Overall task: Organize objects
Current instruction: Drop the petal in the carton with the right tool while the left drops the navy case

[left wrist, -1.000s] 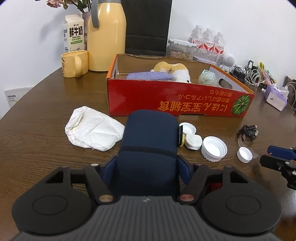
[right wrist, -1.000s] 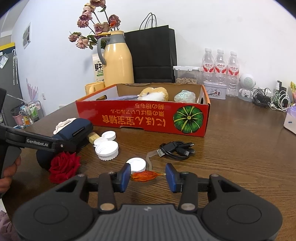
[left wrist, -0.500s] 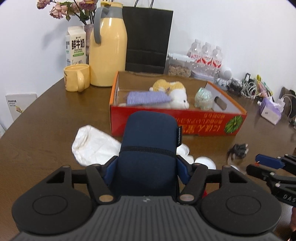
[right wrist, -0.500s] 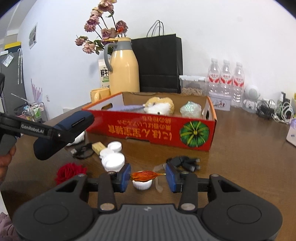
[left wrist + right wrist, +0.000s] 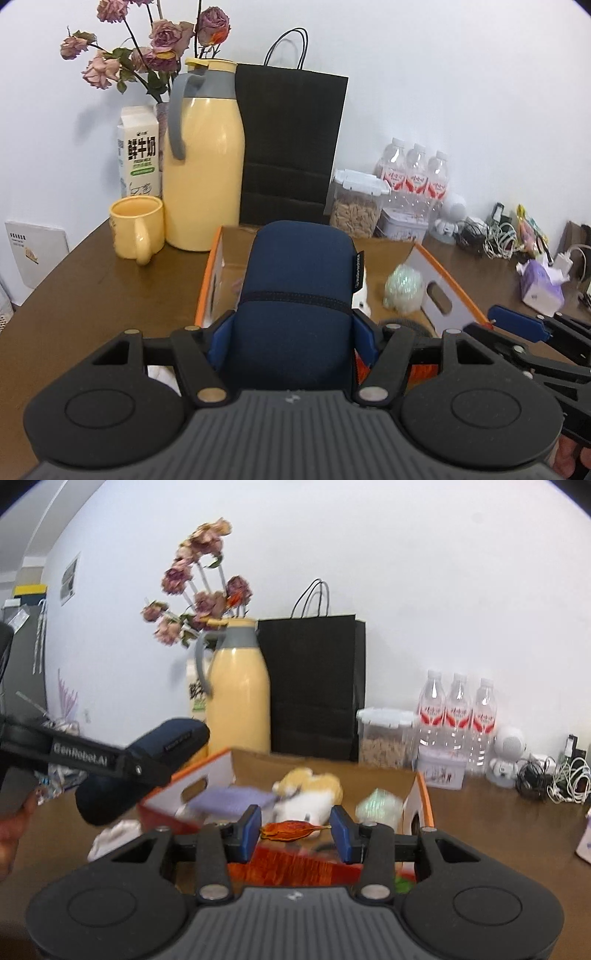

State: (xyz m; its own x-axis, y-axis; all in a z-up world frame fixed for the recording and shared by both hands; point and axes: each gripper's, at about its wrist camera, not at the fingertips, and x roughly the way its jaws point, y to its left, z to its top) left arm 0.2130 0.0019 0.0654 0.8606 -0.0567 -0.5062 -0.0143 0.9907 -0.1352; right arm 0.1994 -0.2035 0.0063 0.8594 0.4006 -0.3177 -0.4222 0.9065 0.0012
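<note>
My left gripper [image 5: 291,326] is shut on a navy blue zip pouch [image 5: 299,280] and holds it in the air over the near wall of the red cardboard box [image 5: 454,291]. The right wrist view shows the same pouch [image 5: 147,768] raised at the left, beside the box [image 5: 421,794]. My right gripper [image 5: 295,829] is shut on an orange-red dried leaf [image 5: 288,829], just before the box's near wall. Inside the box lie a plush toy [image 5: 306,794], a purple cloth [image 5: 229,797] and a pale green shiny ball [image 5: 376,801].
Behind the box stand a yellow thermos jug [image 5: 203,177], a yellow mug [image 5: 136,229], a milk carton [image 5: 140,155], a black paper bag [image 5: 291,147], a snack container [image 5: 354,206] and water bottles [image 5: 417,173]. Cables [image 5: 491,236] and a tissue pack [image 5: 539,284] lie right. A white cloth [image 5: 114,834] lies left of the box.
Both grippers have risen and moved toward the box, carrying the pouch and the leaf. The bottle caps, cable and red rose on the table have dropped out of view.
</note>
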